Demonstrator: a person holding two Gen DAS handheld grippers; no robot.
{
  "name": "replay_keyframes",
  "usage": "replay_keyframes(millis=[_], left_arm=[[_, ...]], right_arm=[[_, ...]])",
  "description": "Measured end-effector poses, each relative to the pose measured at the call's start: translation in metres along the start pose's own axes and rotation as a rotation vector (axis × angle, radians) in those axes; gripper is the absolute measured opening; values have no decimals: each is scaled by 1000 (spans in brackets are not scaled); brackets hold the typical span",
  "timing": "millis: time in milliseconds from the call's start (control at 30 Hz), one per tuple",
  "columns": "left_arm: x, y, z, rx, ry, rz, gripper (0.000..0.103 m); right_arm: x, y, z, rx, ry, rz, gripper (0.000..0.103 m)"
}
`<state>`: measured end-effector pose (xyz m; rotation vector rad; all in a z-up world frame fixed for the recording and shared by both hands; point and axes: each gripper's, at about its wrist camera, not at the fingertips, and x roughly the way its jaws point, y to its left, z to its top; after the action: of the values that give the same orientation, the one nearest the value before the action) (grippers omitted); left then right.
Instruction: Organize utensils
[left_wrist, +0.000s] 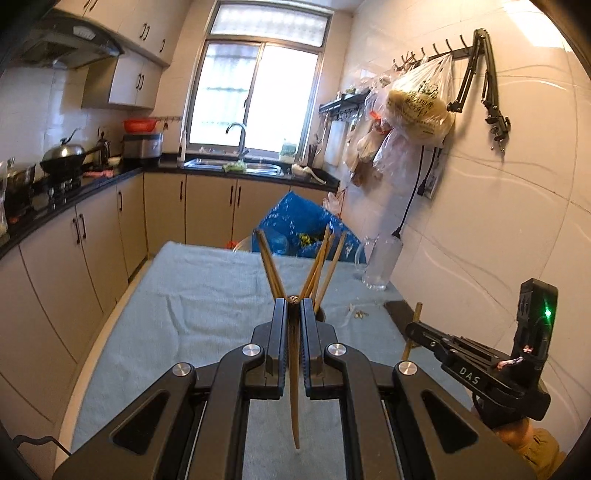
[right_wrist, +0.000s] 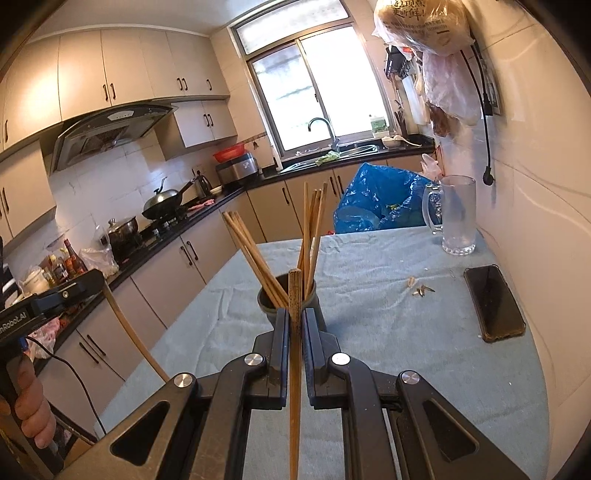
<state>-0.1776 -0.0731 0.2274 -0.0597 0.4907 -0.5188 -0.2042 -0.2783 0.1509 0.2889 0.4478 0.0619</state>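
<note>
Left claw (left_wrist: 294, 301): its jaws are clamped on one chopstick (left_wrist: 294, 387), which runs back through the jaws with its thin end hanging toward you. The dark holder cup (right_wrist: 286, 295) stands on the bench (left_wrist: 207, 295) just ahead of and below this claw's tips, with the other chopsticks (left_wrist: 271, 262) fanning out of it to either side. Before you lower, turn the wrist so the thin end points down, then bring it over the open middle of the fan, not against a leaning stick.

Right claw (right_wrist: 295, 314): it too is closed on a single chopstick (right_wrist: 294, 369), held upright with the square end above the tips. The cup sits directly beyond these tips, very close. Feed one stick at a time; keep the other claw clear to the side so the two do not cross above the rim. Release only once the stick's lower end is well inside the cup.

Farther right of this claw, apart from the cup, lie a phone (right_wrist: 493, 302) and a glass mug (right_wrist: 456, 214).
</note>
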Motion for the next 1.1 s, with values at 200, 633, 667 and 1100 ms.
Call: replay_keyframes(millis=[200,633,667,1100], left_arm=[[0,-3,25,33,-40,-8,6],[34,-9,27,113,21,134,6],[36,-8,25,114,32,140,6],[33,-5,6,138,76,204,6]], right_arm=[[3,2,25,3,-45,17,8],[10,2,40,-12,-51,12,8],[10,2,39,-11,-49,10,8],[-7,3,30,1,-49,3,8]])
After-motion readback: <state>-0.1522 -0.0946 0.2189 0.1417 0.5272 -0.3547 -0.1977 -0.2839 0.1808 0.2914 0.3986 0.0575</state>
